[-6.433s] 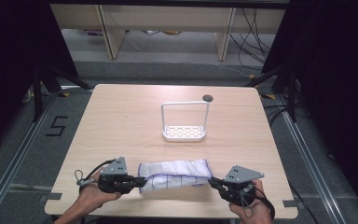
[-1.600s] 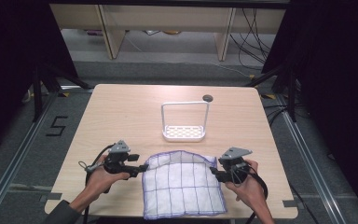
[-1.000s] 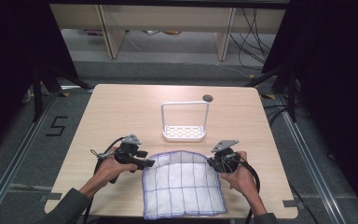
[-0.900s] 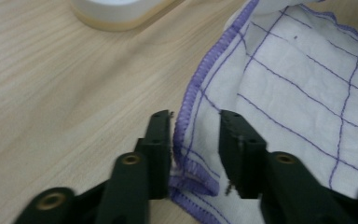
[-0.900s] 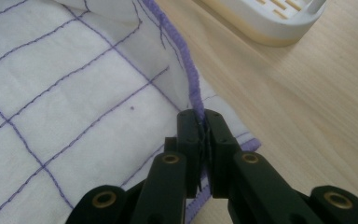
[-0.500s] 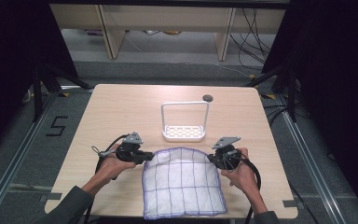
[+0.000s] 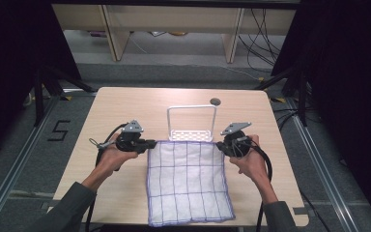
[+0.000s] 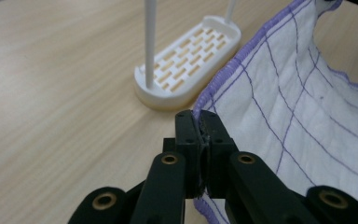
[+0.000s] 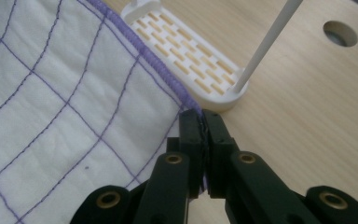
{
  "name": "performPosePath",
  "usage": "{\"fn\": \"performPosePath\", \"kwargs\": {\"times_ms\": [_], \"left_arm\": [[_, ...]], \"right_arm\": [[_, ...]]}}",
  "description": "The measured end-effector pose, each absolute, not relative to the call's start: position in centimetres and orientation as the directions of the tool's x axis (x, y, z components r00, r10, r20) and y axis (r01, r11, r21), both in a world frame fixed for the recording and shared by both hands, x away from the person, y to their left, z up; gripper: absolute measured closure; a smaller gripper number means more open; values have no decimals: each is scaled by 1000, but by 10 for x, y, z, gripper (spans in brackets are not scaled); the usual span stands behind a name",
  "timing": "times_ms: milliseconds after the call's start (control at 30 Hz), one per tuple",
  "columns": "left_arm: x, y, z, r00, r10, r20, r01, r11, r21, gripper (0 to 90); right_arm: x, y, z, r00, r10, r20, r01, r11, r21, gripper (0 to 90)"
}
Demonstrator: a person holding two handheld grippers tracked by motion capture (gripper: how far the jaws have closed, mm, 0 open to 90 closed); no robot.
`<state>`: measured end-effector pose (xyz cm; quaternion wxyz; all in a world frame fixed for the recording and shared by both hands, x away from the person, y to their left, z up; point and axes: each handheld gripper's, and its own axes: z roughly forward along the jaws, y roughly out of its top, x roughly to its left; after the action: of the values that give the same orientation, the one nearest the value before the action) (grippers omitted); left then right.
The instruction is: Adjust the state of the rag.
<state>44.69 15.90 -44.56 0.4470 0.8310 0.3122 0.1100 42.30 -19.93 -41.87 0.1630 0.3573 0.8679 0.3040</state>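
On the left, the left gripper (image 7: 150, 143) is clamped on the far left corner of the white cloth with purple grid lines and purple stitched hem (image 7: 187, 181); the left gripper view shows its jaws pressed together with the hem pinched between them. A second ago those jaws had yet to close on the corner. Just beyond this gripper, a little to its right, stands the white plastic rack with a slotted base and thin upright hoop (image 7: 192, 122) on the pale wooden table (image 7: 125, 104). The cloth's far edge runs taut from one gripper across to the other, just short of the rack's base, and the rest slopes down toward the person. On the right, the right gripper (image 7: 221, 145) pinches the far right corner in closed jaws. Compared with a second ago, both hands and the far edge are higher. With both corners secured, the cloth looks ready to be carried over the hoop.
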Motion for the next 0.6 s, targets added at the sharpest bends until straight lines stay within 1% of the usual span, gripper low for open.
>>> {"fn": "performPosePath", "kwargs": {"times_ms": [67,133,200,233,267,333,367,433,567,600], "left_arm": [[451,160,-438,782,619,-72,400,-409,820,866],[452,161,-434,774,626,-92,404,-376,834,866],[449,162,-432,783,614,-102,402,-373,836,866],[446,161,-431,789,607,-92,393,-384,836,865],[441,162,-432,797,598,-90,388,-391,835,865],[430,163,-434,810,580,-88,381,-405,831,865],[425,164,-436,826,558,-79,358,-411,838,865],[410,168,-440,835,542,-99,369,-418,830,864],[380,169,-449,853,514,-96,352,-430,831,864],[373,168,-452,861,497,-106,351,-431,832,864]], "right_arm": [[428,-199,-411,-696,713,-90,502,572,649,886],[430,-198,-406,-691,713,-115,480,572,665,885],[430,-199,-400,-691,714,-114,479,570,667,885],[430,-199,-398,-702,701,-129,460,584,669,885],[425,-198,-397,-696,706,-127,468,582,665,885],[416,-198,-399,-715,686,-138,450,602,660,885],[410,-198,-401,-726,673,-145,438,613,657,885],[395,-199,-405,-733,662,-157,420,622,660,885],[362,-206,-410,-756,640,-134,413,626,662,885],[354,-207,-412,-752,647,-124,420,616,667,885]]}}
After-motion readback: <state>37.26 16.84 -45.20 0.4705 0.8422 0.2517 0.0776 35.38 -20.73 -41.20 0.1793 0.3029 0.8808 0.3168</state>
